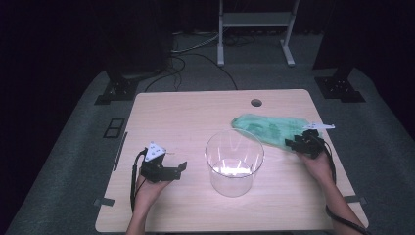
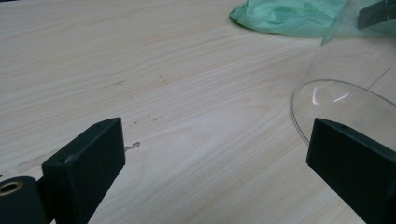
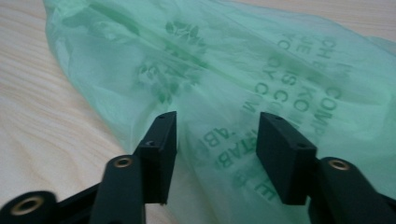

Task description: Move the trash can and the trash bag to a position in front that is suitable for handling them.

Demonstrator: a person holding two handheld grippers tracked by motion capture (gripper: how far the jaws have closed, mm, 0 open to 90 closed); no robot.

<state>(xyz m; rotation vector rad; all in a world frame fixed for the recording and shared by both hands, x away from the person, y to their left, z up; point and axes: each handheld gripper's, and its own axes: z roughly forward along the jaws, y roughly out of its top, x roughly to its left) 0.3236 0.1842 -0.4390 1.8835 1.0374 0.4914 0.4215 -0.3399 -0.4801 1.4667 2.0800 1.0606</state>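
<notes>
A thin green plastic bag with dark printed lettering lies flat on the wooden table, at the right and beyond a clear round container that stands upright in the middle. My right gripper rests low at the bag's near right end. In the right gripper view its jaws stand partly apart over the bag, with film in the gap and no pad pressing on it. My left gripper sits left of the container, pointing at it, open and empty. The container's rim and the bag show beyond it.
The table has a round cable hole near its far edge. A white tag lies by the bag's right end. Past the table are a white frame's legs, black stand bases and floor cables.
</notes>
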